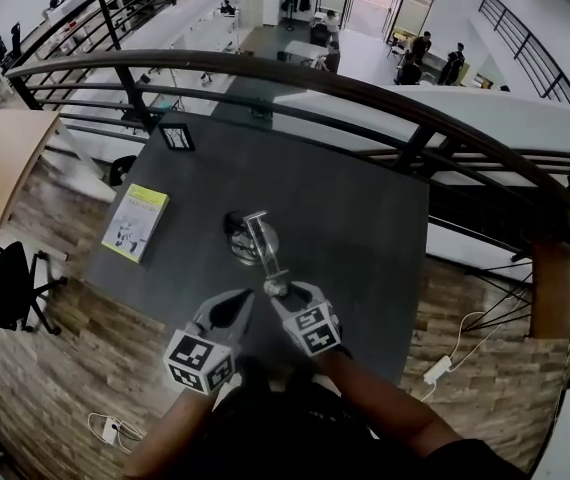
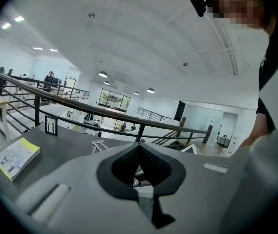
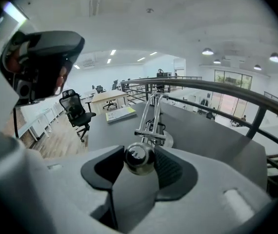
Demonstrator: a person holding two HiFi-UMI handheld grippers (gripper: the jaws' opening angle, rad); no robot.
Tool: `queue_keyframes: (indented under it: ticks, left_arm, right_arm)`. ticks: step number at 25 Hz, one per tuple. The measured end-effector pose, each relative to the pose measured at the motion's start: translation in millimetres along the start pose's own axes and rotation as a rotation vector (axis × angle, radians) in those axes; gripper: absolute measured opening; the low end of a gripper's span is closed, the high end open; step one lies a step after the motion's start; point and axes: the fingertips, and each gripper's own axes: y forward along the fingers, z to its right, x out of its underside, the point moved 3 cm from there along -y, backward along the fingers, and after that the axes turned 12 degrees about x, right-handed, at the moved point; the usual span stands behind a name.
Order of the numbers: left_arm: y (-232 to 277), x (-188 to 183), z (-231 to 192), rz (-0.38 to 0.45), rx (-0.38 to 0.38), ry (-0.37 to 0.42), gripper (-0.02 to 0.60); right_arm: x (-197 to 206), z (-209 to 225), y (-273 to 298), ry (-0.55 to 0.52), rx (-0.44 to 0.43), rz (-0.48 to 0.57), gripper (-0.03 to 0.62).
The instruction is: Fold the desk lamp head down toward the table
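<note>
Right gripper [image 3: 139, 156] has the desk lamp's shiny chrome rounded head [image 3: 139, 161]. The jaws stand wide, with one pad on each side of the head, so we read it as gripped. In the head view the right gripper [image 1: 277, 290] sits at the near end of the lamp's twin chrome rods [image 1: 262, 248].

Left gripper [image 2: 139, 150] has its jaw tips together with nothing between them. It hangs just beside the right one [image 1: 243, 300] and is not touching the lamp.

Key geometry: the rods run away from us, from the held head back over the round chrome base [image 1: 248, 240], which stands mid-way across the dark grey table [image 1: 365, 218]. The head is on our side of the base and above the tabletop.

We judge the fold is partly done. The next move is to push straight down and slightly toward us, pivoting at the joint. The right hand does it and the left stays spare. The risk is the base tipping or sliding.

A yellow-and-white booklet [image 1: 137, 222] lies well to the left, out of the way.
</note>
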Motion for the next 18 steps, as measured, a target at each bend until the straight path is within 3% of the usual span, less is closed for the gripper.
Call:
queue_keyframes:
  ticks: [7,18]
  left_arm:
    - [-5,13,-5,-0.019,-0.025,-0.02,0.002]
    - [-18,17,-16,-0.019,-0.062,-0.04,0.002]
  right_arm:
    - [19,-1,43,-0.02,-0.007,-0.102,0.198]
    - [29,1,83,-0.073,0.004,-0.145,0.201]
